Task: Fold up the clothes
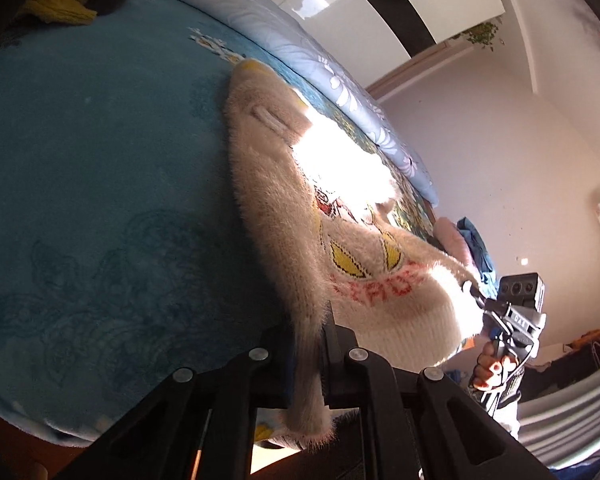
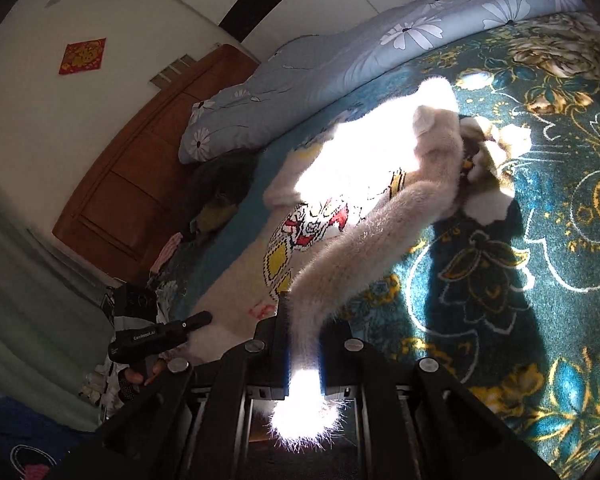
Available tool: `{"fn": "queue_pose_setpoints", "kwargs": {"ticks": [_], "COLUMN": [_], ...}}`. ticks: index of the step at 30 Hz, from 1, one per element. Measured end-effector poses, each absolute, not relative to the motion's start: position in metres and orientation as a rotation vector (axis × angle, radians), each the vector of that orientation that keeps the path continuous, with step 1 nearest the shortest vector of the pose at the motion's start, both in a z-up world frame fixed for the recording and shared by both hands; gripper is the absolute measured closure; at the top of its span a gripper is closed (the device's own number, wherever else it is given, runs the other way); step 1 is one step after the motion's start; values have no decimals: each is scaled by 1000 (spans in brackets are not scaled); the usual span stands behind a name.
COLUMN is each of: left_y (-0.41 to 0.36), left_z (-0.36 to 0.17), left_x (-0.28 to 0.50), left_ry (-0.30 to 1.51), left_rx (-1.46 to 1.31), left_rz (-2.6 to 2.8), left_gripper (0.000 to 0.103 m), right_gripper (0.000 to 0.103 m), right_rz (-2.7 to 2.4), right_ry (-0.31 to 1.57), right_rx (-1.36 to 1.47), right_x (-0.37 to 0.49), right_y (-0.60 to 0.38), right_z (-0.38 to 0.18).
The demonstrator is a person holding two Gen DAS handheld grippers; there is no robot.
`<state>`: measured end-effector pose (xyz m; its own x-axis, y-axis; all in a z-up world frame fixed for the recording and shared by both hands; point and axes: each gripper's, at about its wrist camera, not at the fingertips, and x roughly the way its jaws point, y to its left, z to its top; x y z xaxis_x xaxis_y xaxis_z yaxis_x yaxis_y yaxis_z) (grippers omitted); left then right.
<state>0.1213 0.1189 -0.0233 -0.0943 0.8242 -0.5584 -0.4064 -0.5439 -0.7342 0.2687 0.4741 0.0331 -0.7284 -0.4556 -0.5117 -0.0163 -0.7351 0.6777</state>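
Note:
A fuzzy cream sweater [image 1: 300, 208] with a yellow and red cartoon print lies stretched over the bed, partly in bright sunlight. My left gripper [image 1: 310, 344] is shut on one bottom corner of its hem. My right gripper [image 2: 304, 344] is shut on the other hem corner; it also shows in the left wrist view [image 1: 476, 300], pinching the hem. The sweater [image 2: 360, 168] hangs taut from both grippers toward its collar end. The left gripper [image 2: 200, 320] shows at the lower left in the right wrist view.
A teal plush blanket [image 1: 100, 160] with floral pattern [image 2: 520, 240] covers the bed. A rolled light blue floral quilt [image 2: 340, 64] lies along the far side. A yellow garment [image 1: 60, 4] and dark clothes sit near the headboard [image 2: 140, 168]. More clothes are piled beyond the bed [image 1: 472, 244].

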Motion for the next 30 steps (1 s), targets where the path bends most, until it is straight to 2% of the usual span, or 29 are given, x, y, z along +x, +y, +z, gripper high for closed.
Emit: {"fn": "queue_pose_setpoints", "kwargs": {"ticks": [6, 14, 21, 27, 30], "left_y": [117, 155, 219, 239, 239], "left_z": [3, 55, 7, -45, -54], "left_x": [94, -27, -126, -151, -153], "left_ry": [-622, -728, -779, -798, -819], "left_rx": [-1173, -1066, -1267, -1414, -1415], "left_rz": [1683, 1692, 1771, 1797, 1773], "left_gripper": [93, 93, 93, 90, 89], "right_gripper": [94, 94, 94, 93, 93], "right_rz": [-2484, -2507, -2531, -2451, -2429], "right_ry": [-1088, -1160, -1317, -1482, -1517], "right_rx": [940, 828, 987, 1163, 1192], "right_x": [263, 192, 94, 49, 43], "right_y": [489, 541, 592, 614, 619], "right_z": [34, 70, 48, 0, -13]}}
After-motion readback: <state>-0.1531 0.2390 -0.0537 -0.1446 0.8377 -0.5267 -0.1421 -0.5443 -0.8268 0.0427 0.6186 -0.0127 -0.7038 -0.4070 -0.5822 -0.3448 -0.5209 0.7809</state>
